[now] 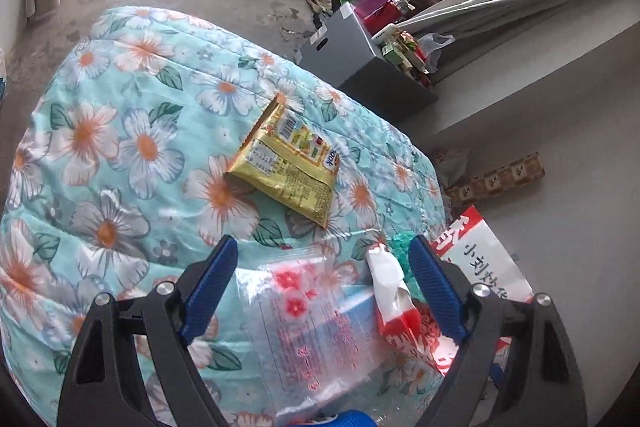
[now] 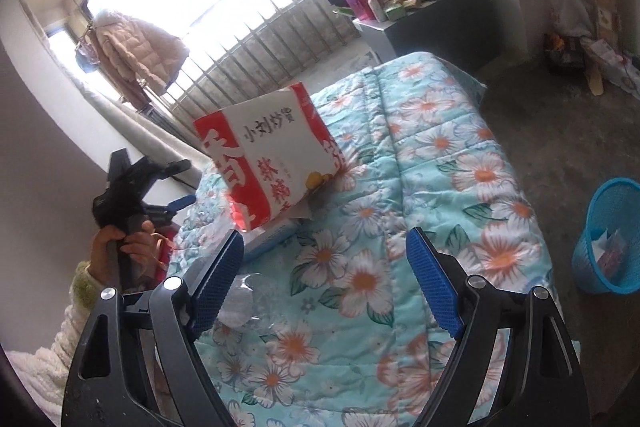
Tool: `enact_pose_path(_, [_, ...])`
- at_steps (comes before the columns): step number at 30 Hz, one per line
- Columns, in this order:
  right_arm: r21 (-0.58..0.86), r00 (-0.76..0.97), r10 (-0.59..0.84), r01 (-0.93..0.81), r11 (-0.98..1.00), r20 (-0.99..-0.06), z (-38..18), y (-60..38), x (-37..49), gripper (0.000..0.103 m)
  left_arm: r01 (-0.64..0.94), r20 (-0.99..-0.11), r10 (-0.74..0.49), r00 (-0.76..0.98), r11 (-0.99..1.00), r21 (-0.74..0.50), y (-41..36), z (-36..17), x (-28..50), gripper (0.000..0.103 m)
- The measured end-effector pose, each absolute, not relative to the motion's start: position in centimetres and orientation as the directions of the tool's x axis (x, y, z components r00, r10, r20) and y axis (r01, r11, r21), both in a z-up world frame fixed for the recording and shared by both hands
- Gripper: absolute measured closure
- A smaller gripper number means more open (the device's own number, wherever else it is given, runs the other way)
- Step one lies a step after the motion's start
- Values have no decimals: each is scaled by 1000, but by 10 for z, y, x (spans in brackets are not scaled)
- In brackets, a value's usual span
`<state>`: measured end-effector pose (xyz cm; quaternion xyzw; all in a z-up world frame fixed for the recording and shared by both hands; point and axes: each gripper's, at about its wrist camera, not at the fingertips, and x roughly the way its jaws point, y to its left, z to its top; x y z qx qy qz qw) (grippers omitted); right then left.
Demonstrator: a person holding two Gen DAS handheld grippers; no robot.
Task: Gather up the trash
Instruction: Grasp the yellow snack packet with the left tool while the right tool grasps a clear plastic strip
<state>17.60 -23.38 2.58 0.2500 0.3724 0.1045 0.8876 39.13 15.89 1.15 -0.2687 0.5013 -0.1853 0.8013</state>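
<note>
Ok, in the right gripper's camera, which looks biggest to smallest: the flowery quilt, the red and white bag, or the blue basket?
1. Turquoise flowery quilt, biggest by far.
2. Red and white printed bag.
3. Blue plastic mesh basket, though the picture's edge cuts part of it off, so second and third place are unsure.

Flat yellow snack wrapper [image 1: 289, 158] lies printed side up mid-bed on the floral quilt [image 1: 132, 131]. A clear zip bag [image 1: 308, 315] with red print sits nearer, beside a crumpled red-and-white wrapper [image 1: 394, 301]. Red-and-white bag [image 2: 272, 157] stands tilted, probably open, and the blue basket [image 2: 610, 239] is on the floor.
</note>
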Motion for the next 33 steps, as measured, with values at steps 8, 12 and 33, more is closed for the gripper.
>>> enact_pose_path(8, [502, 624, 533, -248, 828, -571, 39, -163, 191, 41, -18, -726, -540, 425, 798, -603, 160, -15, 437, 28])
enact_pose_path(12, [518, 556, 565, -259, 815, -609, 29, -133, 206, 54, -46, -747, -516, 420, 809, -585, 162, -29, 453, 35])
enact_pose_path(33, [419, 444, 432, -133, 898, -785, -7, -57, 277, 61, 51, -839, -323, 439, 941, -336, 146, -55, 463, 82])
